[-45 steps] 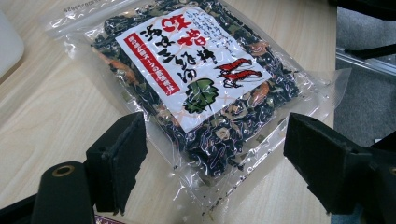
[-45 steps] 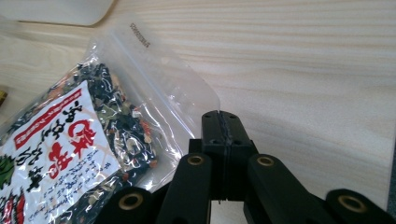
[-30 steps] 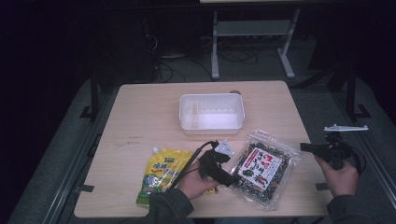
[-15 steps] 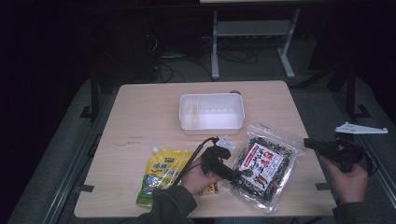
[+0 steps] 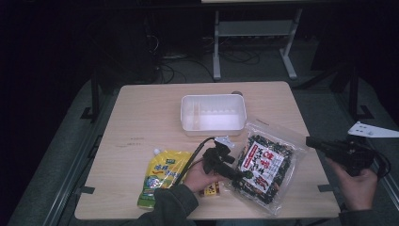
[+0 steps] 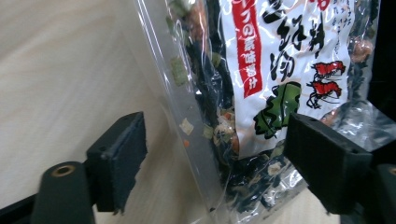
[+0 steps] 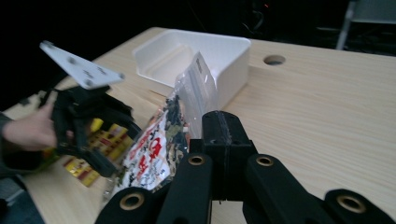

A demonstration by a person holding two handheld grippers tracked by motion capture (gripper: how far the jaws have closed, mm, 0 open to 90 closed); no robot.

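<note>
Seaweed bag (image 5: 263,165) looked light, crinkly, slippery; left gripper (image 6: 215,158) wide, closing, straddled its edge; right gripper (image 7: 223,135) shut, empty beside bag

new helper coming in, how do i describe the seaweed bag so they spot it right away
Start at the white tub in the middle of the wooden table, then look toward the near right corner. The seaweed bag lies flat there, a clear crinkly packet of dark flakes. Its white label with red lettering sets it apart from the yellow pouch to its left.
</note>
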